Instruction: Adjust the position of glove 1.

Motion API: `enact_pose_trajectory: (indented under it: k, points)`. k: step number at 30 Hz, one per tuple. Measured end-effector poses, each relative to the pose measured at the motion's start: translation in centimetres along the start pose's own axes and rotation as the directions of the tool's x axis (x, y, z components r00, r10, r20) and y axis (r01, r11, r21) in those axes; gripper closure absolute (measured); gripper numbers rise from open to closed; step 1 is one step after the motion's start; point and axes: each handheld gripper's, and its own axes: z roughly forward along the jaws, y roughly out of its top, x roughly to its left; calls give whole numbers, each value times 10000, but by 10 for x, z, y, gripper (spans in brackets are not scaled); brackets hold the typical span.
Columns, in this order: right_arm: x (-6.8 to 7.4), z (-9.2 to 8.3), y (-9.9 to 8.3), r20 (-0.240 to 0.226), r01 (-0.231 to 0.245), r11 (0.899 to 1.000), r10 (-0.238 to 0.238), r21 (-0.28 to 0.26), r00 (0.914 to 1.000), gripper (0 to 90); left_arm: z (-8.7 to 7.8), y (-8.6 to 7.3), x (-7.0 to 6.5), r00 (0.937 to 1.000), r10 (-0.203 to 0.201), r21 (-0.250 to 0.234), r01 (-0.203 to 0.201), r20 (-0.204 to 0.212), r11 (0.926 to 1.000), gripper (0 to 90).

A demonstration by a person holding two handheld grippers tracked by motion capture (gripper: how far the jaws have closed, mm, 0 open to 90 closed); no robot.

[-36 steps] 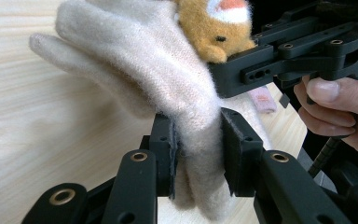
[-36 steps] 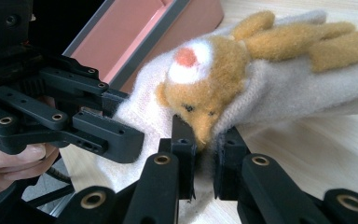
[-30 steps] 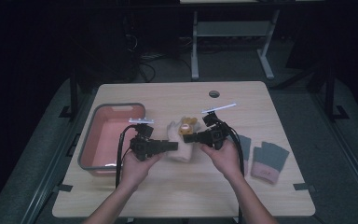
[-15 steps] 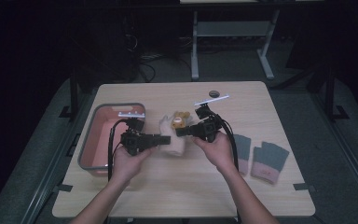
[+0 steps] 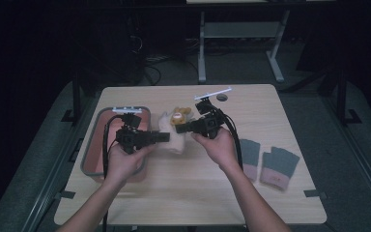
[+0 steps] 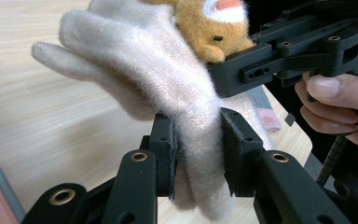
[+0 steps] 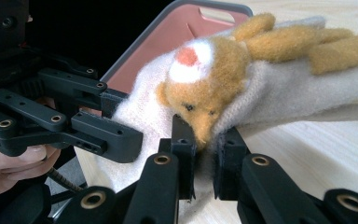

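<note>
Cream wool fills the space between our two grippers: we hold a pale knitted glove (image 5: 173, 139) with a small orange plush bear (image 5: 178, 117) sewn on its back, lifted off the wooden table (image 5: 270, 193) near its middle, just right of the pink tray (image 5: 95, 145). Our left gripper (image 6: 198, 151) pinches the cuff end of the glove, its black pads pressed into the wool from both sides so the knit bunches between them. Our right gripper (image 7: 204, 156) pinches the glove's edge just beneath the bear's snout, its jaws drawn nearly together on a thin fold. In the high view both grippers point toward each other, ours on the left (image 5: 162, 137) coming from the tray side and the right one (image 5: 181, 128) from the far side, with the glove stretched between them and its fingers hanging free toward the table's far edge. A pair of grey-and-pink gloves (image 5: 270, 162) lies flat on the table well to the right.
</note>
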Motion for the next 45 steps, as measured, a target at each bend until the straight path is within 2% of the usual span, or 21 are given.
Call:
enact_pose_trajectory:
  k: [9, 12, 22, 30, 35, 45]
  points:
    - [9, 3, 15, -121, 149, 9998, -151, -136, 9998, 813, -15, 9, 3, 9999, 20, -219, -23, -102, 9998, 682]
    - [12, 6, 21, -199, 176, 9998, -177, -80, 9996, 813, -21, 11, 6, 9999, -84, -277, 81, -109, 9996, 682]
    - [24, 19, 42, -483, 367, 9993, -370, -61, 9981, 812, -44, 21, 15, 9991, -153, -535, 131, -407, 9985, 682]
    - [34, 33, 52, -659, 482, 9988, -478, 43, 9967, 812, -59, 19, 24, 9982, -202, -640, 166, -571, 9978, 682]
    - [43, 49, 62, -906, 619, 9980, -606, 112, 9940, 812, -77, 16, 37, 9964, -358, -808, 296, -765, 9963, 682]
    - [58, 77, 77, -1229, 767, 9963, -716, 376, 9898, 813, -100, 10, 55, 9920, -748, -1060, 640, -1016, 9923, 683]
